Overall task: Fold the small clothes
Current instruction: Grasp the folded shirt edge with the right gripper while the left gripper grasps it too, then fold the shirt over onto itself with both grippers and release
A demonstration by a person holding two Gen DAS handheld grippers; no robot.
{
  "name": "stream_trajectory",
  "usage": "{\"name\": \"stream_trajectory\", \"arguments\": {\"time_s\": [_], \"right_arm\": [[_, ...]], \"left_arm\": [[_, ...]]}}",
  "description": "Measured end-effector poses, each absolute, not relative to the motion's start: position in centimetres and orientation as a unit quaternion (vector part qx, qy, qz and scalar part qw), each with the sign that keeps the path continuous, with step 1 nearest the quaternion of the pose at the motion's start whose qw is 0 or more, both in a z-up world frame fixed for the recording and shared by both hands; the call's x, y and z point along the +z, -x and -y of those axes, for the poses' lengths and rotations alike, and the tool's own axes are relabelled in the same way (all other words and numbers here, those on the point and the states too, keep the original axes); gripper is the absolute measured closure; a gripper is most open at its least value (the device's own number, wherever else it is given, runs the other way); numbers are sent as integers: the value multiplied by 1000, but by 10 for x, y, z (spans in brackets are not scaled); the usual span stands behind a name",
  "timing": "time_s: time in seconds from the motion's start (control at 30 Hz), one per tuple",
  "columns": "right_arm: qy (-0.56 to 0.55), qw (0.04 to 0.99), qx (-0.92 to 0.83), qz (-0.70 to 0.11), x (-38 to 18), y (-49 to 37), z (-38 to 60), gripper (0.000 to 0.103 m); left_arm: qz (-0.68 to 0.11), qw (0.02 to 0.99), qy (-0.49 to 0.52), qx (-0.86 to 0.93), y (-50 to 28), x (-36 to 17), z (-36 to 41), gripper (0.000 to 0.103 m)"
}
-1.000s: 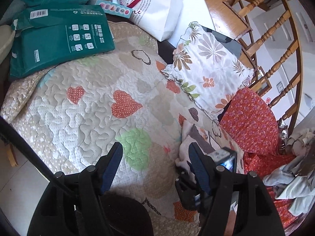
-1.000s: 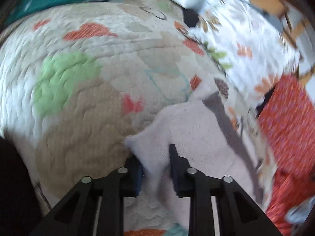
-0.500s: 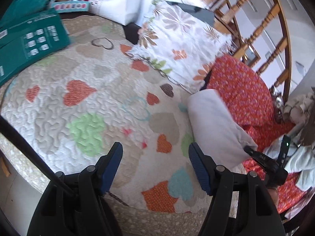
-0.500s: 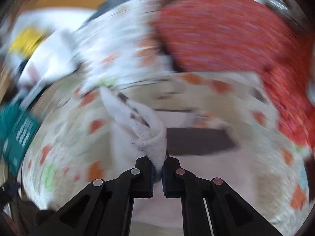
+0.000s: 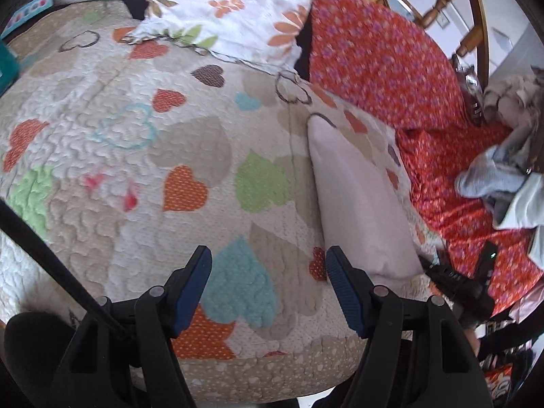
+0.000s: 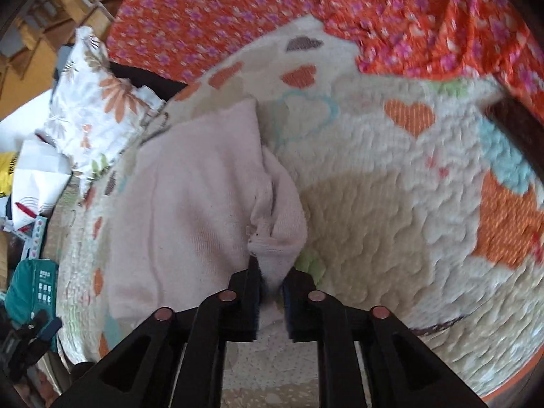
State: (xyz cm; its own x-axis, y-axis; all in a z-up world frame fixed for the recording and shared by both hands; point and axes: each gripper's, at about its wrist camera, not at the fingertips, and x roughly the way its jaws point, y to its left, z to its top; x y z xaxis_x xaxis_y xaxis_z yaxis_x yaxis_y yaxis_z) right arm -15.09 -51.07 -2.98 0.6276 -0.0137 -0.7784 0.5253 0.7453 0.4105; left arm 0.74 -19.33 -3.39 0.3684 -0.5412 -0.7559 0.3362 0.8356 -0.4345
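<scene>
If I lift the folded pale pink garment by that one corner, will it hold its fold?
Probably not: the pale pink garment looks like soft knit, bunching limply between the right claw pads. It likely drapes and unfolds. It seems light and unlikely to slip on the quilt.

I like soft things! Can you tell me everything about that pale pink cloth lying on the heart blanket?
The pale pink cloth looks soft and knitted, plain with no pattern. It lies folded into a long flat shape on the heart quilt, near the flowery pillow and the red flowered fabric. One bunched corner sits between the fingers of the right claw, which have just been opening. The left claw hangs open beside it, not touching.
</scene>
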Motion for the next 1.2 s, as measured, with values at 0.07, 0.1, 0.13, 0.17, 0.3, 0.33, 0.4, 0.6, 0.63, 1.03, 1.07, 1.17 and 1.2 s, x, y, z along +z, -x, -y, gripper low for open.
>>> {"name": "stream_trajectory", "arguments": {"time_s": [0.07,0.1,0.13,0.17,0.3,0.33,0.4,0.6,0.63,1.03,1.07,1.17,1.2], "right_arm": [[-324,849,-164,-383,-21,161,523,53],[-328,852,-164,-373,-18,163,528,42],[-332,855,-159,-365,-15,162,532,40],[-334,855,-156,-365,-14,157,536,40],[-342,847,-125,-386,-24,120,551,34],[-340,845,-120,-395,-30,107,554,34],[-345,840,-110,-405,-44,82,560,34],[-404,814,-59,-414,-84,22,572,71],[-444,797,-30,-409,-88,17,572,73],[-396,836,-22,-379,-31,-17,555,73],[-386,830,-40,-402,-45,-20,555,68],[-384,811,-70,-435,-80,-13,556,67],[-397,811,-70,-424,-82,-4,560,63]], "left_arm": [[-499,819,88,-270,-12,-37,209,28],[-502,816,84,-273,-17,-40,217,25],[-507,811,81,-279,-22,-44,226,23],[-513,805,81,-288,-28,-49,236,22],[-542,765,83,-337,-65,-71,288,19],[-547,758,85,-345,-73,-74,297,19],[-560,736,87,-370,-93,-85,325,17],[-594,697,94,-391,-122,-104,376,51],[-599,693,85,-392,-123,-98,377,68],[-585,738,14,-337,-154,-52,362,58],[-595,739,-9,-314,-153,-69,362,57],[-574,754,5,-320,-144,-98,342,42],[-567,756,9,-327,-140,-97,336,41]]}}
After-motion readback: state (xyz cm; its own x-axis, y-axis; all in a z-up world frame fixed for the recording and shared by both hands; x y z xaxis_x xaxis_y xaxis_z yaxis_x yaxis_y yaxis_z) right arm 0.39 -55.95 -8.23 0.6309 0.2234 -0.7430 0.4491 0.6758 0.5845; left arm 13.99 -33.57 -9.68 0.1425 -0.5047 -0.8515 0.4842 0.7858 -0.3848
